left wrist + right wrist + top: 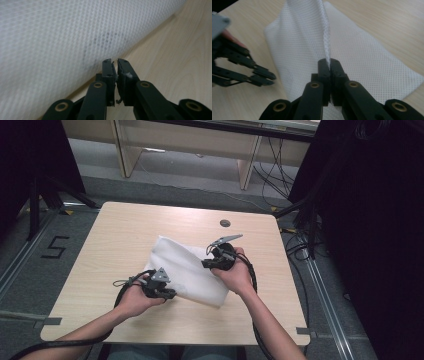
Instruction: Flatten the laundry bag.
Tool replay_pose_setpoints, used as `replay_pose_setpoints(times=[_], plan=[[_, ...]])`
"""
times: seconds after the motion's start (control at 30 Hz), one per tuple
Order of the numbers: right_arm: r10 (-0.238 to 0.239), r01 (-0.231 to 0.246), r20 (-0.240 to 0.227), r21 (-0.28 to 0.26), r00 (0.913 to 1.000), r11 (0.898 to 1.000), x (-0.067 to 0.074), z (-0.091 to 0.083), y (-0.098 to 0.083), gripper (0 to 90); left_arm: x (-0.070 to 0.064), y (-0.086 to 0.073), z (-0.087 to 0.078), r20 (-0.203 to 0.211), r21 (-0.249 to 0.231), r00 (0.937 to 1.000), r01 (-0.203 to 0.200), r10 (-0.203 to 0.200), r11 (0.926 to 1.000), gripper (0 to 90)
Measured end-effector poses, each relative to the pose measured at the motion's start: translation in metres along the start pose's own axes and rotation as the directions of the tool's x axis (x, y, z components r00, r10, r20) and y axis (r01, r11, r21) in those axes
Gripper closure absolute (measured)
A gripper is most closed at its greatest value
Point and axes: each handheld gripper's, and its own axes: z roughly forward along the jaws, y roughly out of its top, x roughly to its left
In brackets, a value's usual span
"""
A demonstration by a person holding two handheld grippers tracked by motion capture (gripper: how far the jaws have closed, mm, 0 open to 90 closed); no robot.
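White mesh cloth [187,270] on the tabletop [120,235], pinched and lifted at its right side.

Its long axis runs from far left to near right. The right gripper [329,62] has its fingers pressed on a raised fold; the left gripper [114,65], fingers together, sits at the cloth's near-left edge, gripping nothing visible.

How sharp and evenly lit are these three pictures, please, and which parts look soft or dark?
High view: even light on the table, dark surroundings, white mesh cloth pale with little texture. Left gripper view: cloth up close and blurred, left tongs fairly sharp. Right gripper view: right tongs and the pinched fold in focus, the other tongs at left softer.
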Motion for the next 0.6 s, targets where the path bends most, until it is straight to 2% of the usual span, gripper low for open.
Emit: replay_pose_setpoints(times=[0.03,0.07,0.1,0.13,0.17,0.2,0.23,0.27,0.3,0.33,0.37,0.4,0.43,0.47,0.5,0.53,0.57,0.6], plan=[[0.022,-0.022,0.009,0.008,0.9997,1.0,0.005,-0.002,0.0,89.2,0.001,0.002,0.001,0.005,0.023,0.9996,-0.028,0.028,0.9993,85.2],[0.002,-0.002,0.005,0.01,1.0,1.0,0.008,-0.004,0.001,89.2,-0.001,0.004,0.005,0.009,0.016,0.9999,-0.005,0.005,0.9999,85.3],[-0.02,0.02,-0.006,-0.017,0.9998,1.0,0.01,-0.004,0.003,89.2,0.0,0.005,0.007,0.011,0.024,0.9996,-0.025,0.025,0.9994,85.3],[-0.03,0.03,-0.025,-0.015,0.9992,0.999,0.013,-0.007,0.004,89.2,0.001,0.007,0.008,0.013,0.041,0.9996,-0.025,0.024,0.9988,85.3],[-0.047,0.047,-0.015,-0.035,0.9988,0.998,0.014,-0.006,0.005,89.2,0.003,0.009,0.009,0.01,0.07,0.9981,-0.061,0.061,0.9957,85.1],[-0.047,0.046,-0.021,-0.033,0.9987,0.998,0.017,-0.01,0.007,89.2,-0.001,0.01,0.014,0.003,0.013,0.9999,0.012,-0.012,0.9998,84.9],[-0.035,0.033,-0.026,-0.042,0.9991,0.999,0.019,-0.011,0.008,89.2,-0.001,0.011,0.015,-0.003,0.029,1.0,0.005,-0.005,0.9996,84.8],[-0.068,0.067,-0.019,-0.061,0.9975,0.996,0.019,-0.012,0.01,89.2,-0.001,0.012,0.017,-0.009,0.023,0.9998,0.015,-0.015,0.9996,84.8],[-0.05,0.049,-0.029,-0.035,0.9984,0.998,0.02,-0.017,0.012,89.3,0.0,0.014,0.018,-0.011,0.053,0.9999,-0.01,0.011,0.9985,84.6],[-0.066,0.064,-0.026,-0.061,0.9975,0.996,0.02,-0.017,0.014,89.2,0.001,0.016,0.018,-0.007,0.077,0.9991,-0.04,0.041,0.9962,84.2],[-0.042,0.041,-0.025,-0.062,0.9988,0.997,0.023,-0.019,0.015,89.3,0.001,0.018,0.02,-0.01,0.076,0.9989,-0.046,0.047,0.996,83.9],[-0.076,0.074,-0.026,-0.076,0.9967,0.994,0.02,-0.02,0.016,89.3,0.002,0.021,0.023,-0.015,0.076,0.9989,-0.043,0.044,0.9962,83.7],[-0.068,0.066,-0.025,-0.055,0.9974,0.996,0.02,-0.024,0.018,89.3,0.002,0.022,0.024,-0.023,0.079,0.9987,-0.043,0.045,0.9959,83.5],[-0.053,0.051,-0.024,-0.084,0.9983,0.995,0.022,-0.022,0.018,89.3,0.001,0.023,0.028,-0.022,0.065,0.9996,-0.017,0.018,0.9978,83.4],[-0.075,0.074,-0.029,-0.056,0.9967,0.996,0.02,-0.025,0.02,89.3,0.0,0.024,0.031,-0.033,0.066,0.9993,-0.012,0.015,0.9977,83.2],[-0.066,0.065,-0.019,-0.051,0.9976,0.997,0.021,-0.026,0.02,89.2,0.0,0.025,0.032,-0.038,0.062,0.9992,-0.009,0.012,0.998,82.8],[-0.066,0.065,-0.017,-0.046,0.9977,0.997,0.022,-0.026,0.019,89.2,0.001,0.025,0.031,-0.028,0.074,0.9992,-0.028,0.03,0.9969,82.8],[-0.072,0.07,-0.018,-0.073,0.9972,0.995,0.022,-0.024,0.018,89.1,0.001,0.025,0.029,-0.035,0.073,0.9987,-0.033,0.036,0.9968,82.6]])
